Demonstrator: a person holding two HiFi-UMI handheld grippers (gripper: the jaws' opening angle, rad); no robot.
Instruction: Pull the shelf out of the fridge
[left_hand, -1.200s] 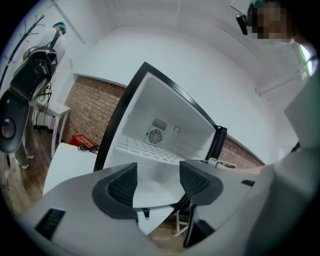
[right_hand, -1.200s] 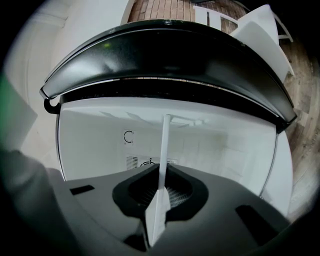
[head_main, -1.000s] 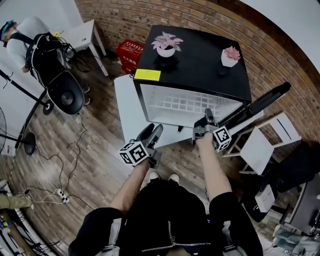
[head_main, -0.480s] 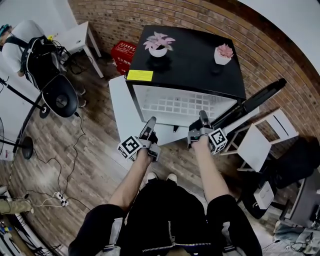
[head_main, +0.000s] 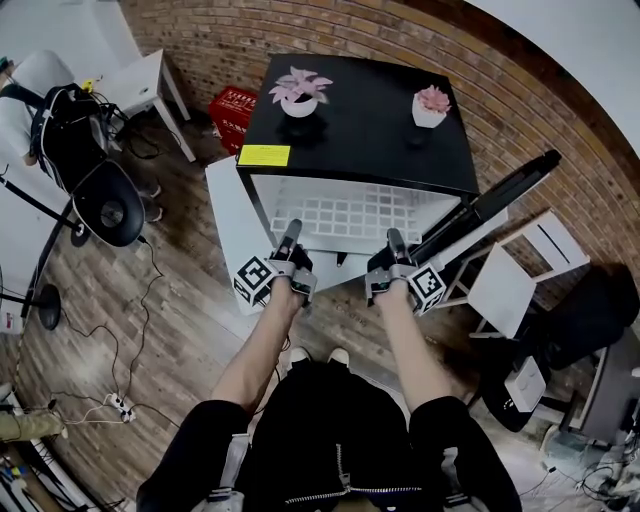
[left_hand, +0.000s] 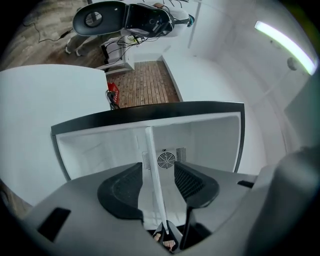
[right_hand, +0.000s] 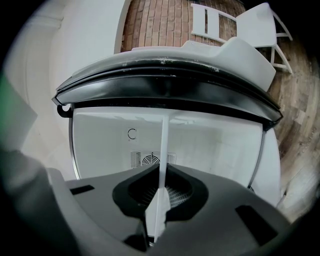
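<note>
The black mini fridge (head_main: 370, 120) stands open, its white wire shelf (head_main: 350, 215) lying level inside. My left gripper (head_main: 289, 235) reaches the shelf's front edge on the left. In the left gripper view the shelf (left_hand: 150, 150) shows as a thin white line between the jaws of the left gripper (left_hand: 159, 185). Those jaws have just been closing and still stand off the shelf on both sides. My right gripper (head_main: 393, 240) is at the front edge on the right. In the right gripper view the right gripper (right_hand: 161, 192) is shut on the shelf's edge (right_hand: 163, 145).
The fridge door (head_main: 500, 195) hangs open to the right, near a white chair (head_main: 515, 275). Two potted plants (head_main: 298, 92) (head_main: 432, 105) sit on the fridge top. A red crate (head_main: 232, 110), a white table (head_main: 140, 80) and an office chair (head_main: 105, 200) are at the left.
My left gripper has moved forward to the shelf's front edge, rolled, and its jaws have narrowed around the edge. The right gripper stays on the shelf.
</note>
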